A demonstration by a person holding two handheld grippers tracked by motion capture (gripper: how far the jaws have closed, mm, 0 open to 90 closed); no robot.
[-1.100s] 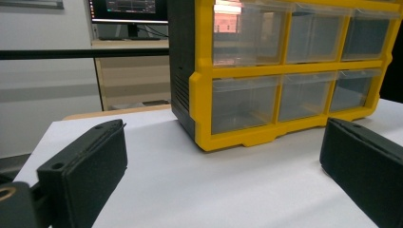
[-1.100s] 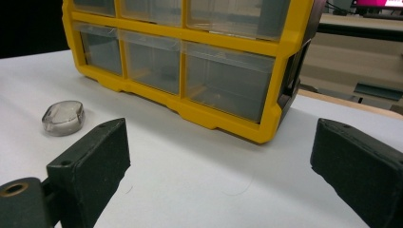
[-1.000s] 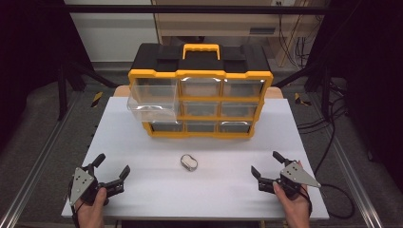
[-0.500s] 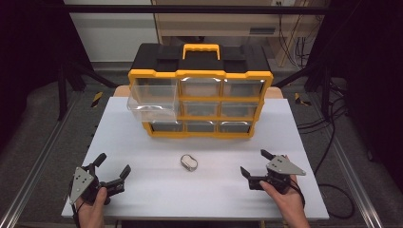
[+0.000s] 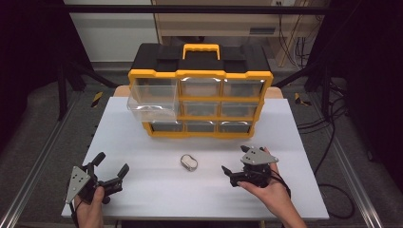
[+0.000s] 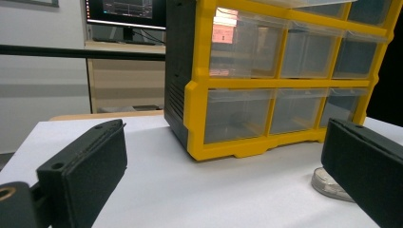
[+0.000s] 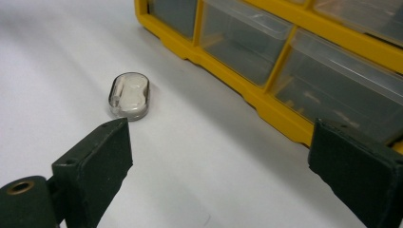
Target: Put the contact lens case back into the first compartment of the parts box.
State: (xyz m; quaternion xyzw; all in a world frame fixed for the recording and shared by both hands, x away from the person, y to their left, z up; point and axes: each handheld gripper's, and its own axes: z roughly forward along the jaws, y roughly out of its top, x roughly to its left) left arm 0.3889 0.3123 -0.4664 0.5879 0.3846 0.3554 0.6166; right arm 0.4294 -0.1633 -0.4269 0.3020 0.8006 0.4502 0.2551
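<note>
Past the tips of the left gripper's jaws and off to their left, a pale wall (image 6: 43, 61) stands behind a light wooden cabinet (image 6: 126, 78), with a dark monitor (image 6: 126, 9) set on its top and a black rail (image 6: 81, 52) running level in front. From above, the same cabinet (image 5: 214, 21) sits beyond the far end of the white table (image 5: 294, 123), cables (image 5: 290, 33) hanging beside it. Grey floor (image 5: 43, 118) lies on both sides, crossed by black frame legs (image 5: 62, 85) and yellow-black tape marks (image 5: 97, 99). Aluminium rails (image 5: 33, 175) flank the table. The room's edges are dark, the middle brightly lit.
</note>
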